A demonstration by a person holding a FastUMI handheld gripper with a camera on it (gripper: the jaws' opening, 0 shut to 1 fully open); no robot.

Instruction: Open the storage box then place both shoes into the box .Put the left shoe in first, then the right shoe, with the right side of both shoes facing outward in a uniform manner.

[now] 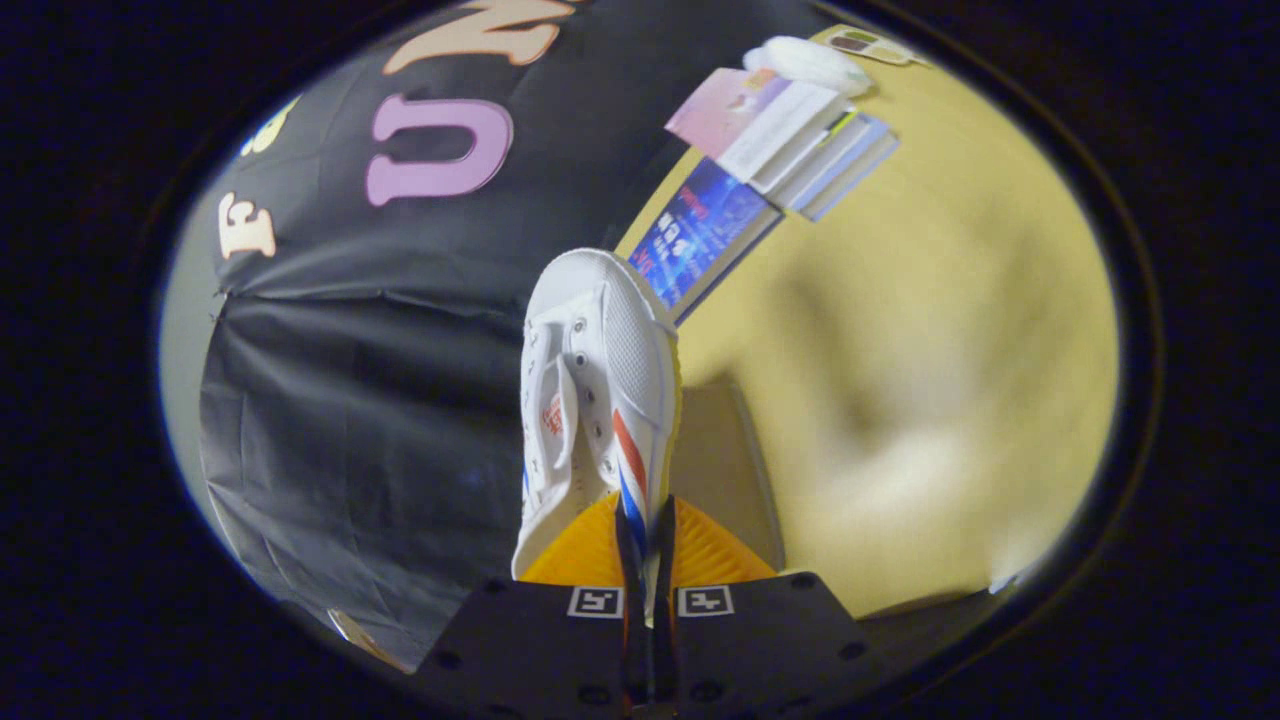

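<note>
Carrying a white shoe [600, 380] clear of the yellow table [950, 330], the gripper [645, 560] has its fingers drawn almost together, both pressing on the shoe's side wall by the red and blue stripes, so the shoe stands out ahead of them with its toe towards the books [770, 150] at the table's far end. The storage box cannot be made out here, so whether it is open, or already holds a shoe, cannot be told. Judging from this, at least this shoe has yet to be placed, and I cannot tell if it is the left or the right one.
</note>
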